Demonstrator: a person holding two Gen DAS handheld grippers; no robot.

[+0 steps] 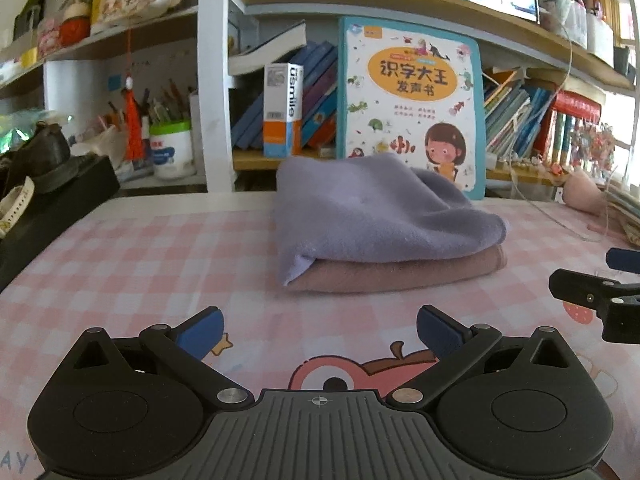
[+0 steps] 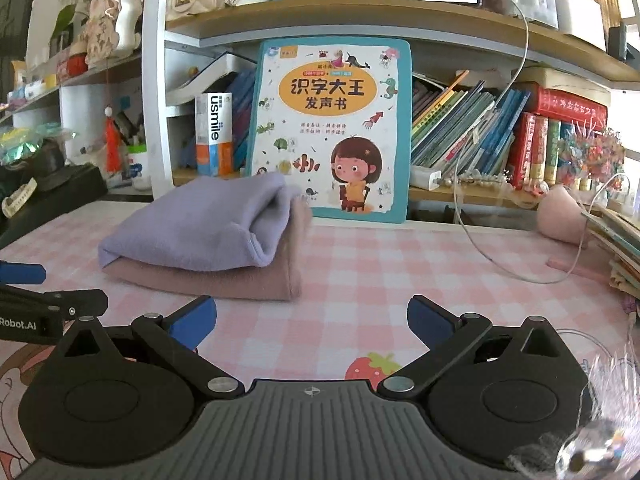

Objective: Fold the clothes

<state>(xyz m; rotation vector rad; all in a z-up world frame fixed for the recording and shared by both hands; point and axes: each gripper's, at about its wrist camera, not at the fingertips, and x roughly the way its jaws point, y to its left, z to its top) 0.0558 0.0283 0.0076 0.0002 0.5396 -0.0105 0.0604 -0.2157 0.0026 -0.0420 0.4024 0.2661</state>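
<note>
Two folded cloths sit stacked on the pink checked bench (image 1: pixel 140 256), a lavender towel (image 1: pixel 372 208) lying on top of a dusty-pink towel (image 1: pixel 400 274), and the stack rests just in front of the upright children's picture book (image 1: pixel 412 100) that leans against the bookshelf. The left gripper (image 1: pixel 319 330) hovers low over the bench with its blue-padded fingers (image 1: pixel 202 330) spread wide and holding nothing; the stack lies straight ahead of it and slightly right of centre, apart from the pads. The right gripper (image 2: pixel 312 322) is likewise spread wide and empty, and from its camera the lavender towel (image 2: pixel 200 224) and the dusty-pink towel (image 2: pixel 208 280) lie ahead and to the left, with the picture book (image 2: pixel 332 128) behind them. The stack's long axis runs across both views, roughly parallel to the book's face, with the lavender layer's rolled fold facing the right-hand end. Judging by this, both pieces look already folded and stacked, so little seems left to do; if another tidy-up were wanted, the left gripper appears the better aligned of the two, while the right would have to swing leftward to reach the near corner.
</note>
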